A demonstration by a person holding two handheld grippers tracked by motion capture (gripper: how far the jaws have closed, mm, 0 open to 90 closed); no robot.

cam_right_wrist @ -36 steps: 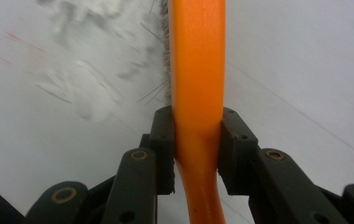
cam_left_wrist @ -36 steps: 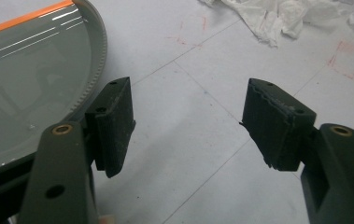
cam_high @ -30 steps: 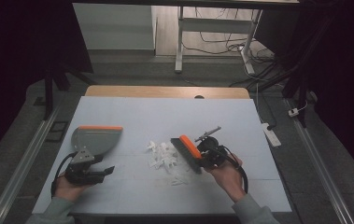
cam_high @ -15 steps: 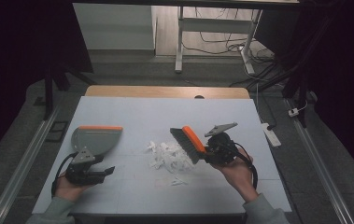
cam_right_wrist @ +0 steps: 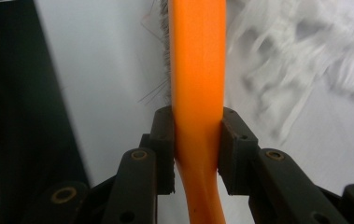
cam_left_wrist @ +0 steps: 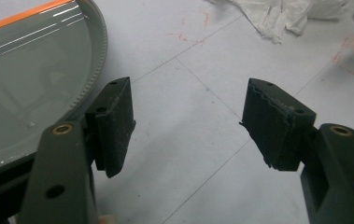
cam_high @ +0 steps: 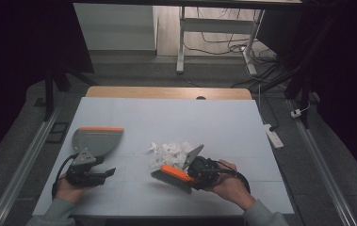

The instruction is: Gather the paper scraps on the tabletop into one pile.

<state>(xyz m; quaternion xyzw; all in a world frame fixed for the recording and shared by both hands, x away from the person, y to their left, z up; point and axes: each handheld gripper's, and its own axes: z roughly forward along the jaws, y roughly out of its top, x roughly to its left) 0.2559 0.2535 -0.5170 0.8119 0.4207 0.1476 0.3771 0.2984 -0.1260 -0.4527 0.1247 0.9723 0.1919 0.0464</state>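
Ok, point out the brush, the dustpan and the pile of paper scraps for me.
brush [cam_high: 172, 172], high view, on its orange back.
dustpan [cam_high: 94, 141], high view, on the grey pan floor.
paper scraps [cam_high: 169, 151], high view, on the middle of the white pile.

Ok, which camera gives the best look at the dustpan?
The high view: it shows the whole dustpan, grey with an orange edge, lying on the table ahead of the left gripper. The left gripper view catches part of its curved rim and orange edge beside the open jaws.
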